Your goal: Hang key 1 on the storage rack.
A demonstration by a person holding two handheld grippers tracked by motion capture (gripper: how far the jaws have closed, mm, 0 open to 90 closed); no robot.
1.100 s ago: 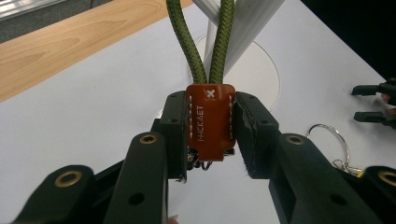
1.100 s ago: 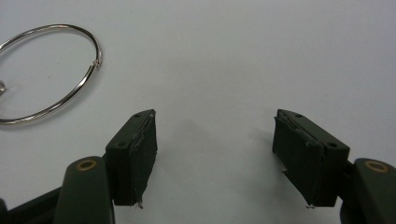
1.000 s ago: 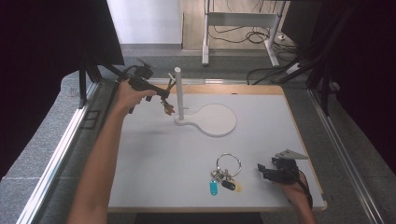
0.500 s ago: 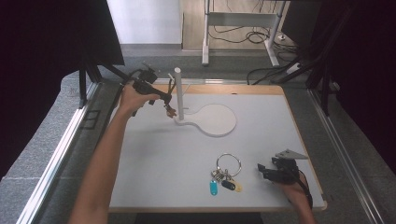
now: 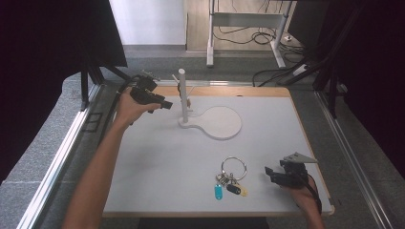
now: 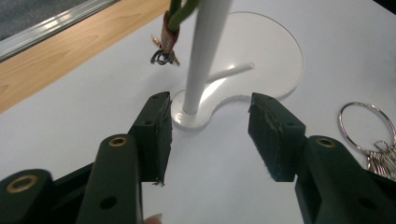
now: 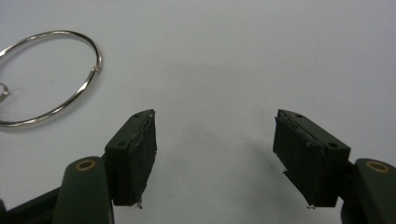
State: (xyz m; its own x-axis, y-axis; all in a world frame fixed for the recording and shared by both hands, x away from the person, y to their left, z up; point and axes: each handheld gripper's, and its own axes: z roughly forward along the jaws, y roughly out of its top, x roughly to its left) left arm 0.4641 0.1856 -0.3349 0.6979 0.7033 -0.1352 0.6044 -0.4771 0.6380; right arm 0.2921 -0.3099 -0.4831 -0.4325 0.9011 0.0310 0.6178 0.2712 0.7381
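On the stand (image 5: 183, 95) | small keyring (image 6: 164, 46), perhaps brown-tagged | both hand-held grippers apart

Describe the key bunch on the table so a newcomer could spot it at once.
On the white table top, look near the front edge, just left of the right gripper. The key bunch lies flat there: one large silver ring with keys and a blue tag, unlike the small keyring hanging on the white stand.

Stand (image 5: 183, 98) behind key ring (image 5: 233, 168), both on table (image 5: 157, 162)
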